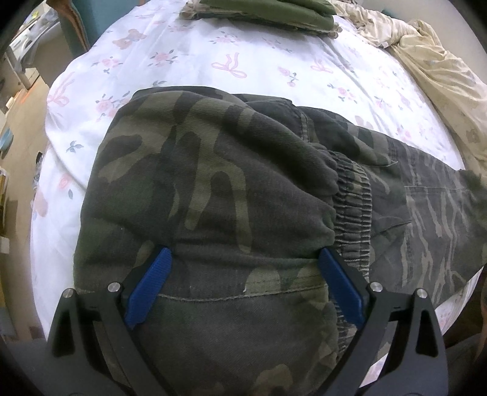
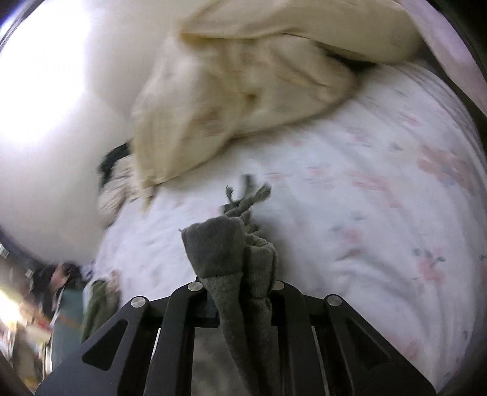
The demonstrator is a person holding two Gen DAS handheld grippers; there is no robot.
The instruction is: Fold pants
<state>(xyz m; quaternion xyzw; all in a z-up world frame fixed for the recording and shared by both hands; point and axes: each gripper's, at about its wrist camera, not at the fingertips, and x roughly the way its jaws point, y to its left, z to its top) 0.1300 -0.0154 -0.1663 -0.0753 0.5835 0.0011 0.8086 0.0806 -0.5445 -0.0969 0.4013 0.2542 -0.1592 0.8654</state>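
White bedding printed with pink bows and flowers (image 1: 188, 61) covers the bed. From the left wrist, the left gripper (image 1: 243, 256) stands with its blue pads (image 1: 149, 283) spread wide, tips resting on the camouflage pants (image 1: 213, 182), nothing pinched between them. The pants lie doubled over, their elastic waistband (image 1: 353, 198) peeking out to the right. Beyond them sit a folded green garment (image 1: 274, 15) and a rumpled cream blanket (image 1: 441, 79). Only the right wrist view shows the right gripper (image 2: 240, 289), its jaws pinched on a bunched corner of grey-green cloth (image 2: 225, 252), probably part of the pants, with a frayed cord (image 2: 246, 195) sticking out past it. That view is motion-blurred; its pads are hidden by the cloth.
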